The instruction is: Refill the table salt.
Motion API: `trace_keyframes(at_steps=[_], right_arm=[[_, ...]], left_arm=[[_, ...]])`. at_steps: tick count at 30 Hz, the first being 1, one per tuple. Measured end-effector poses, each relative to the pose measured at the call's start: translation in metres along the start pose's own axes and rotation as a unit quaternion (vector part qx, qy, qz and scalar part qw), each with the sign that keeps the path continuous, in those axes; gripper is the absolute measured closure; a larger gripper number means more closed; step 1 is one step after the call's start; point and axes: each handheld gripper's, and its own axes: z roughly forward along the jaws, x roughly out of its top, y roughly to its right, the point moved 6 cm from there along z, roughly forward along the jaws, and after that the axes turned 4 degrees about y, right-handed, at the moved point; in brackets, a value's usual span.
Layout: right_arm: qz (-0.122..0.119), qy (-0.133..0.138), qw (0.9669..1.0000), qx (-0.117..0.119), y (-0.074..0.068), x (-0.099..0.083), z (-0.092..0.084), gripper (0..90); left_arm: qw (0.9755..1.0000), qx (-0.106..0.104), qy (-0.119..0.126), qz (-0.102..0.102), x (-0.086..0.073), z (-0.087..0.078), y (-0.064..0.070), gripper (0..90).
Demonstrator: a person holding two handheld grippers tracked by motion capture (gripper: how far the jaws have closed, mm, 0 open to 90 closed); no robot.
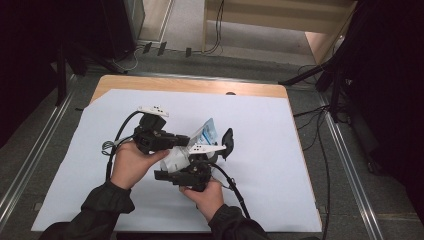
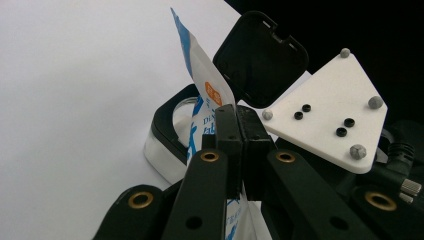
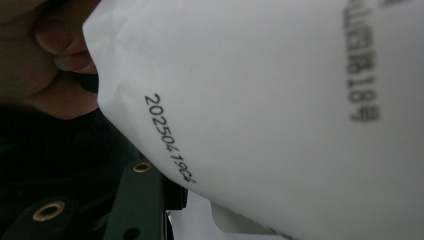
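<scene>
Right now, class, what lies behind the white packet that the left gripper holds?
Behind the packet pinched in the left gripper sits a container with a black rim and clear base, its black lid open. The packet covers most of its inside, so its contents cannot be seen.

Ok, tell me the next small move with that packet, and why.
Probably lower the packet a little toward the open container, the left gripper keeping its hold. In the left gripper view the jaws are clamped on the packet, its lower end sits at the container's mouth, and the black lid stands flipped open. Whether the right gripper holds the packet cannot be told.
</scene>
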Motion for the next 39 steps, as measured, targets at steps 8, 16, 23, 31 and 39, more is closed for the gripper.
trace_keyframes(at_steps=[8, 16, 23, 31, 39], right_arm=[[0.001, 0.002, 1.0000, 0.000, -0.0008, -0.0005, 0.0006, 56.6], [-0.002, 0.001, 1.0000, 0.002, -0.0012, -0.0012, 0.0011, 56.7], [-0.006, 0.003, 1.0000, 0.003, -0.0013, -0.0007, 0.0011, 56.8], [-0.008, 0.001, 1.0000, 0.002, -0.0010, -0.0012, 0.0008, 56.9], [-0.009, -0.004, 0.9999, -0.003, -0.0003, -0.0020, 0.0010, 57.1]], left_arm=[[1.0000, 0.005, 0.002, 0.001, 0.0004, -0.0012, 0.0004, 90.0], [0.9999, 0.007, -0.004, 0.006, 0.0004, -0.0027, 0.0006, 90.0], [0.9999, 0.009, 0.002, 0.005, 0.0012, -0.0032, 0.0009, 90.0], [1.0000, 0.008, 0.000, 0.006, 0.0007, -0.0028, 0.0019, 90.0], [1.0000, 0.003, -0.004, 0.002, -0.0013, -0.0007, 0.0008, 90.0]])
